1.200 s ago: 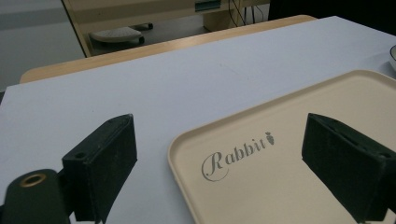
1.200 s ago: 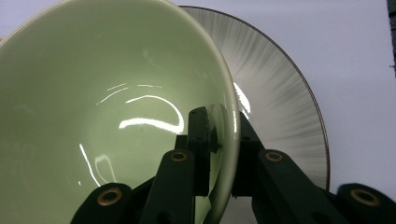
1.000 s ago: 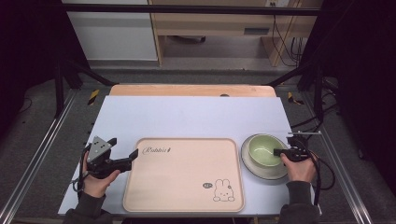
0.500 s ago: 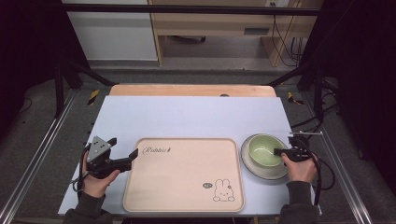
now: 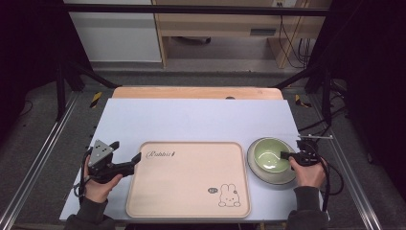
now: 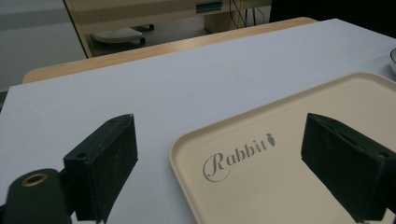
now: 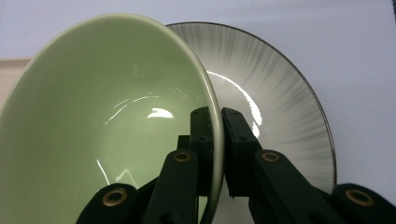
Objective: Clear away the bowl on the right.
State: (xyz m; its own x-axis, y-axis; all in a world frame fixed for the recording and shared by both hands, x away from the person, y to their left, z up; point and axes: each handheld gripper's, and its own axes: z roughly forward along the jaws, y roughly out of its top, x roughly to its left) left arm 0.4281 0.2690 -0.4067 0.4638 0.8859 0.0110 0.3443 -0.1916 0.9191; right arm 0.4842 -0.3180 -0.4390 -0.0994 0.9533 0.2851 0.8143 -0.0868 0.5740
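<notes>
A pale green bowl [image 5: 269, 154] [image 7: 107, 121] rests on a grey streaked plate [image 5: 282, 178] [image 7: 275, 93] at the right of the table. My right gripper [image 5: 287, 155] [image 7: 216, 116] is shut on the bowl's right rim, one jaw inside and one outside; the bowl looks tipped in the right gripper view. A beige tray [image 5: 189, 179] [image 6: 280, 154] with "Rabbit" lettering and a rabbit drawing lies in the middle. My left gripper [image 5: 135, 162] [image 6: 219, 154] stands open at the tray's left edge, its jaws either side of the tray's near corner, touching nothing.
The white table sheet [image 5: 201, 120] stretches beyond the tray, with a wooden strip [image 5: 196, 92] along its far edge. Black frame posts stand at both sides. A hand and sleeve hold each gripper at the front edge.
</notes>
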